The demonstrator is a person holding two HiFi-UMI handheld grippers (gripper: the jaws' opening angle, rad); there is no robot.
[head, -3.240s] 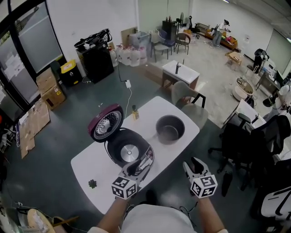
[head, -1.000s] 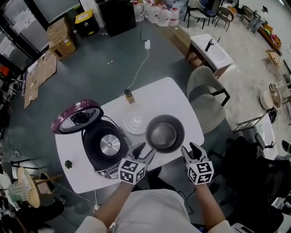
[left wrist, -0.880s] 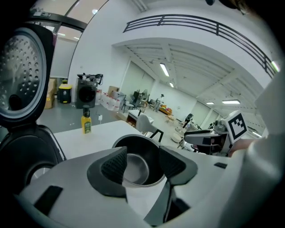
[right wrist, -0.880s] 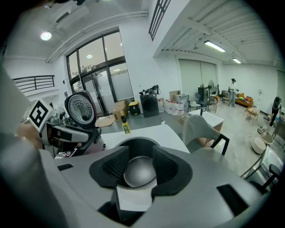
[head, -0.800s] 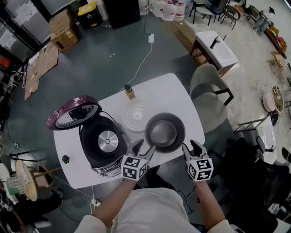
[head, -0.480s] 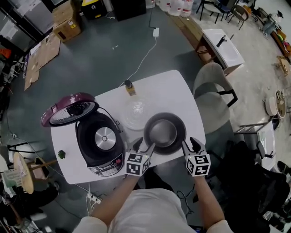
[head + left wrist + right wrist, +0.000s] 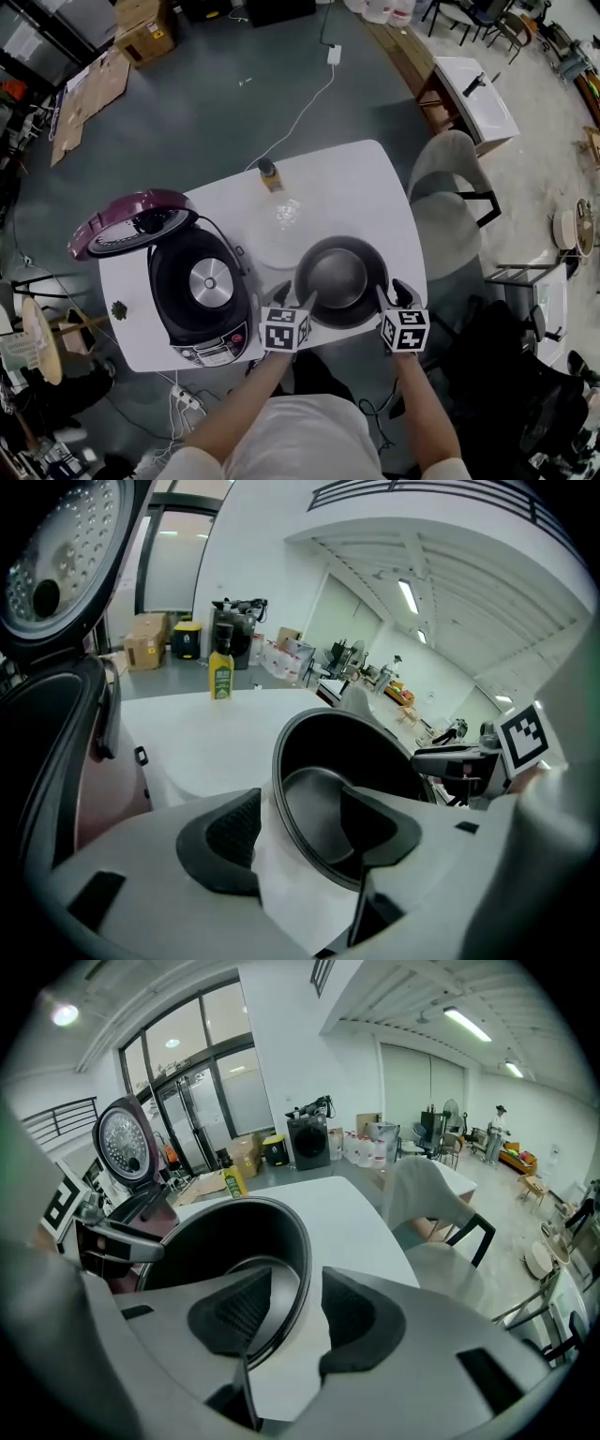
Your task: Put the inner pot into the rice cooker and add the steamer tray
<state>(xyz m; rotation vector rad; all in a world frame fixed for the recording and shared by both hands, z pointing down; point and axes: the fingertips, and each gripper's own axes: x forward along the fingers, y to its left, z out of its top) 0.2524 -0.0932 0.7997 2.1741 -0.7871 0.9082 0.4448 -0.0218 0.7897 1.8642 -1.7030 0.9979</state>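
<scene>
Right, big white table (image 7: 366, 187) fills the middle of the head view. The rice cooker (image 7: 178, 309) sits at its left end, with its maroon lid (image 7: 131, 223) thrown back and the well empty. The inner pot (image 7: 339, 279) stands on the table just right of the cooker, near the front edge. Behind it the clear steamer tray (image 7: 283, 221) shows only faintly. The left gripper (image 7: 302, 822) straddles the pot's near-left rim, one pad outside and one inside. Its jaws have just been opening, and neither pad presses the wall. The right gripper (image 7: 298, 1312) does the same on the opposite rim, jaws spread with gaps showing. A small bottle (image 7: 270, 175) stands at the far edge.
</scene>
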